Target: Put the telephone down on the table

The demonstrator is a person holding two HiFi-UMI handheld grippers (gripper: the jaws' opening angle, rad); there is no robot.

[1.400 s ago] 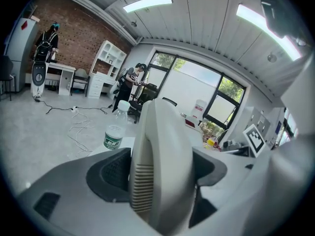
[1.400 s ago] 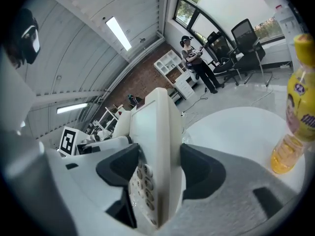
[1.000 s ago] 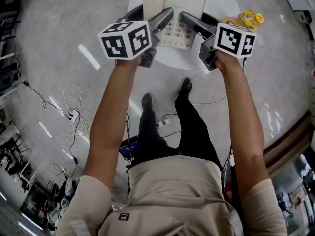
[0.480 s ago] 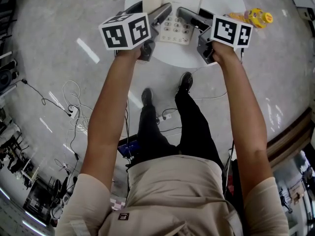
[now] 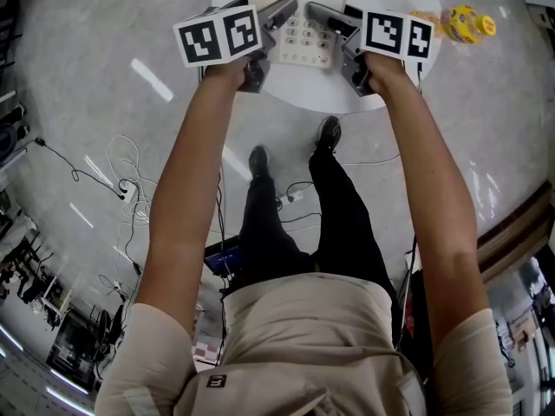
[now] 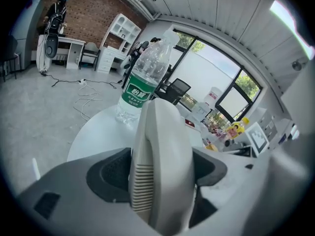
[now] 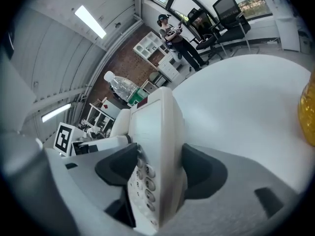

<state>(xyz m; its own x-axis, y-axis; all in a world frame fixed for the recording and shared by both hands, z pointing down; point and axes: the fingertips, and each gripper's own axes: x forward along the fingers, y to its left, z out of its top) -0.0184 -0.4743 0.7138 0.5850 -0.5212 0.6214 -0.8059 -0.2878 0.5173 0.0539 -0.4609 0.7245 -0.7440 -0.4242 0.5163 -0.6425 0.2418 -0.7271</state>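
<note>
I have the telephone [image 5: 303, 35] pinched from both sides over the round white table [image 5: 395, 3]. From the head view I cannot tell whether its underside touches the tabletop yet or hangs just above it. My left gripper [image 6: 162, 168] is closed on the handset [image 6: 160, 141], which fills the narrow gap between its pads with the ribbed earpiece end facing me. My right gripper [image 7: 158, 173] is closed to a similar narrow gap on the opposite edge of the base, with the keypad [image 7: 143, 181] right against its inner pad. So each side holds a different part, and that is my main worry. I judge that the handset only rests in its cradle, so if my two hands come down unevenly or drift apart, it could lift out or the base could twist in the right-hand grip. Releasing one side before the base sits flat would let the whole thing pivot on the other pair of pads and drop on a corner. A clear water bottle [image 6: 147, 70] stands on the table just beyond the phone on the left, so pushing forward as I lower could tip it over. The yellow bottle [image 5: 466, 24] sits off to the right, well apart, and is less of a concern. I want a level, slow descent.
</note>
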